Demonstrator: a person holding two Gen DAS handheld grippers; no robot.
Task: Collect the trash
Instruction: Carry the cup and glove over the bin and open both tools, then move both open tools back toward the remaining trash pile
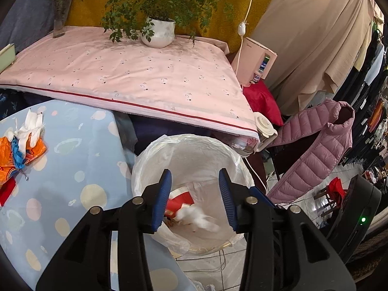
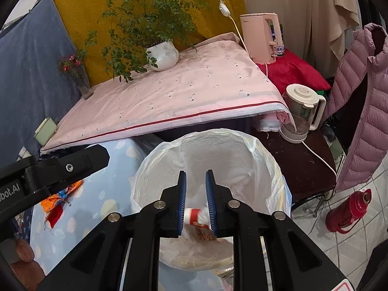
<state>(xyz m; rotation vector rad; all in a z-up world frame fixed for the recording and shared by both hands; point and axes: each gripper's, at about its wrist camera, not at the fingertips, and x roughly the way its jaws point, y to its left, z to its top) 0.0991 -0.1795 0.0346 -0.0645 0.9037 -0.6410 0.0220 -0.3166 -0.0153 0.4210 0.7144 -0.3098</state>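
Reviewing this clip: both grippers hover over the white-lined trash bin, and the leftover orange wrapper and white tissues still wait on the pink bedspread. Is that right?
Not quite. Both the left gripper and right gripper do hover over the white-lined trash bin, but the orange wrapper and white tissues lie on the light blue spotted cloth, not the pink bedspread. The left wrist view shows it.

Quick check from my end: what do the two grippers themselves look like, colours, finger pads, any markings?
Both are alike: the left gripper and right gripper have matte black plastic bodies, angular linkage arms with round silver pins, and two fingers faced with ribbed blue pads. Seen from the right wrist camera, the left gripper's black side carries a small screw and white lettering ending "bot.AI". No cables show.
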